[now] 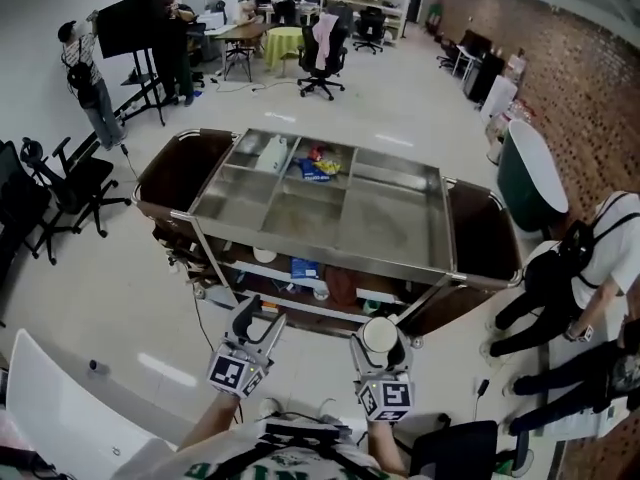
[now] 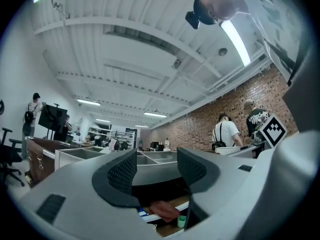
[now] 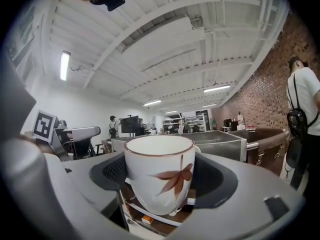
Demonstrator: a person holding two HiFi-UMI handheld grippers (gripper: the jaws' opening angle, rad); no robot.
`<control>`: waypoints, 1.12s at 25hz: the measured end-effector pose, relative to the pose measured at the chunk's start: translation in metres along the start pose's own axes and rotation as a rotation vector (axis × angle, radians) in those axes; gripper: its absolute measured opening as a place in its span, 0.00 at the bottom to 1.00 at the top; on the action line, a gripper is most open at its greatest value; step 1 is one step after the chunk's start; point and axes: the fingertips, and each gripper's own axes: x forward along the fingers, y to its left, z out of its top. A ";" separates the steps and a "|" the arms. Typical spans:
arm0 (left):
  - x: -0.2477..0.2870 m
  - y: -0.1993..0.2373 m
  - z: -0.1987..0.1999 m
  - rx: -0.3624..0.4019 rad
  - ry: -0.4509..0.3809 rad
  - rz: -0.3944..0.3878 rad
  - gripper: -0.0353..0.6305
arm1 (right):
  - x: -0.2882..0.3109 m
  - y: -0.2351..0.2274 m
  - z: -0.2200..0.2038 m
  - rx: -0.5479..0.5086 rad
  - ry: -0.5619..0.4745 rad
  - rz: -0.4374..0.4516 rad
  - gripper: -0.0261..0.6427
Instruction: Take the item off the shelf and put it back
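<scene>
A white cup with a reddish-brown leaf print stands upright between the jaws of my right gripper, which is shut on its sides. In the head view the cup and right gripper hang just in front of the steel cart, near its lower shelf. My left gripper hovers beside it to the left, open. Nothing sits between its jaws in the left gripper view. The shelf holds a blue packet, a white bowl and a reddish item.
The cart's top is a steel tray with several compartments; one holds snack packets. Brown bins hang at both ends. A person stands at the right. Office chairs stand left, and a white board edge lies at lower left.
</scene>
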 end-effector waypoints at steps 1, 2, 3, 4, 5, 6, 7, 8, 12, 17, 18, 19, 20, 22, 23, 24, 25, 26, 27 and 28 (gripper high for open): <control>-0.002 0.001 0.004 -0.001 -0.007 0.001 0.39 | 0.000 0.004 0.005 0.011 -0.008 0.004 0.65; -0.003 0.002 0.007 -0.007 -0.014 0.004 0.39 | -0.001 0.007 0.009 0.018 -0.018 0.011 0.65; -0.003 0.003 0.009 -0.015 -0.020 0.006 0.39 | -0.002 0.010 0.012 0.019 -0.027 0.018 0.65; -0.004 0.003 0.010 -0.022 -0.021 0.007 0.39 | -0.002 0.012 0.014 0.018 -0.031 0.025 0.65; -0.004 0.002 0.008 -0.027 -0.014 0.008 0.39 | -0.004 0.013 0.016 0.019 -0.032 0.031 0.65; -0.006 0.002 0.005 -0.031 0.005 0.007 0.39 | -0.005 0.014 0.017 0.024 -0.031 0.037 0.65; -0.008 0.001 0.001 -0.030 0.034 0.007 0.38 | -0.007 0.016 0.018 0.028 -0.032 0.041 0.65; -0.010 0.001 -0.003 -0.026 0.060 0.009 0.38 | -0.008 0.017 0.019 0.029 -0.034 0.044 0.65; -0.015 0.000 0.000 -0.039 0.028 0.013 0.38 | -0.009 0.011 0.014 0.019 -0.031 0.040 0.65; -0.011 -0.005 -0.002 -0.031 0.012 0.014 0.38 | -0.015 -0.005 -0.008 0.017 0.003 0.007 0.65; -0.010 -0.006 -0.002 -0.037 0.013 0.013 0.38 | -0.017 -0.009 -0.014 0.015 0.013 -0.002 0.65; -0.008 -0.008 -0.001 -0.046 0.013 0.012 0.38 | -0.019 -0.013 -0.021 0.014 0.024 -0.012 0.65; -0.005 -0.011 0.000 -0.057 0.015 0.010 0.38 | -0.019 -0.017 -0.029 0.015 0.036 -0.023 0.65; -0.001 -0.016 0.002 -0.069 0.021 0.007 0.38 | -0.019 -0.028 -0.047 0.017 0.061 -0.045 0.65; 0.000 -0.017 0.002 -0.071 0.025 0.007 0.38 | -0.016 -0.034 -0.058 0.017 0.076 -0.057 0.65; 0.002 -0.017 -0.001 -0.065 0.027 0.007 0.38 | -0.012 -0.041 -0.070 0.019 0.092 -0.069 0.65; 0.002 -0.015 -0.005 -0.050 0.030 0.009 0.38 | -0.007 -0.050 -0.083 0.022 0.106 -0.078 0.65; 0.002 -0.012 -0.010 -0.034 0.035 0.012 0.38 | 0.001 -0.059 -0.096 0.025 0.120 -0.087 0.65; 0.002 -0.010 -0.013 -0.024 0.042 0.015 0.38 | 0.010 -0.067 -0.107 0.028 0.135 -0.096 0.65; 0.003 -0.010 -0.013 -0.023 0.048 0.019 0.38 | 0.019 -0.076 -0.117 0.031 0.150 -0.107 0.65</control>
